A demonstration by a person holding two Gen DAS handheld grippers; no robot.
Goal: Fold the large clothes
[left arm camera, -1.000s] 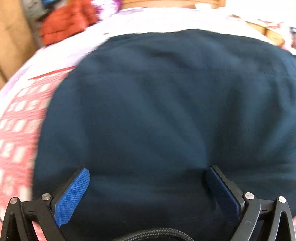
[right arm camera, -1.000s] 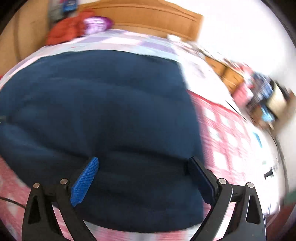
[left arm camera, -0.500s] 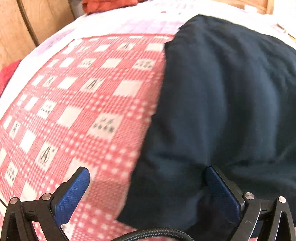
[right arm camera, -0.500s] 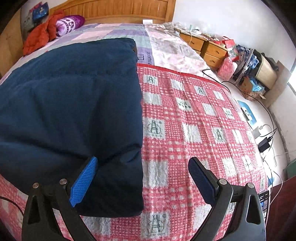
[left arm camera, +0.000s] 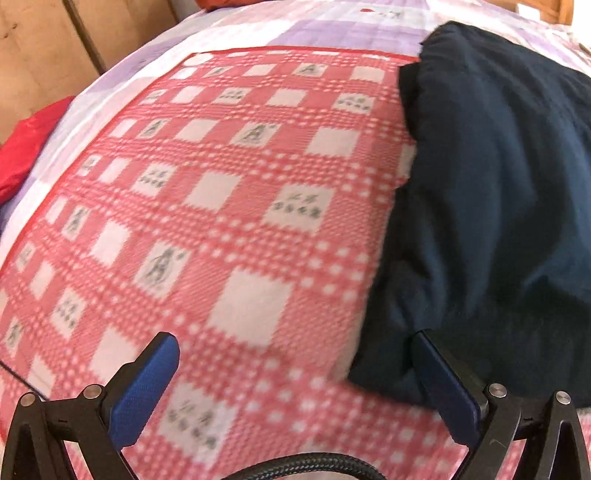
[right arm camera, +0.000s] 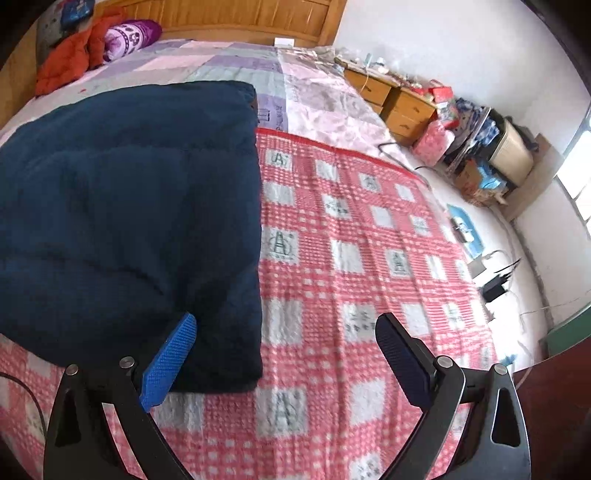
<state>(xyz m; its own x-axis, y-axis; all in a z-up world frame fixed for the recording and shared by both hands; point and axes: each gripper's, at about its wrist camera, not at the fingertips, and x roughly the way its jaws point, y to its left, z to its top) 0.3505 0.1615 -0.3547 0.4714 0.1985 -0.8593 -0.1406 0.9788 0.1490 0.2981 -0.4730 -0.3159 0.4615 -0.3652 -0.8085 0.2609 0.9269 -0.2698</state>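
The dark blue jacket (right arm camera: pixel 125 221) lies on the red checked blanket (right arm camera: pixel 351 258) as a thick padded rectangle, its edges roughly squared. That suggests the folding is far along, and the step in hand looks like a pause between folds or a check of the finished bundle. If another fold is wanted, the next move calls for each gripper to close on a near corner of the stack and carry it over toward 12 o'clock without letting the puffy layers slide apart.

The left gripper (left arm camera: pixel 295 384) hangs over the blanket with its jaws spread wide and empty; the jacket's left edge sits at 3 o'clock in its view, just behind the right-hand finger. The right gripper (right arm camera: pixel 284 362) is likewise released, gripping nothing, with the jacket's near right corner at 9 o'clock behind its left finger.

The left view shows a wooden panel (left arm camera: pixel 44 55) at 11 o'clock and a red cloth (left arm camera: pixel 26 155) at 9 o'clock. Only the right view shows the headboard (right arm camera: pixel 229 18), an orange garment (right arm camera: pixel 70 62), the wooden nightstands (right arm camera: pixel 399 103) and floor clutter at 2 o'clock.
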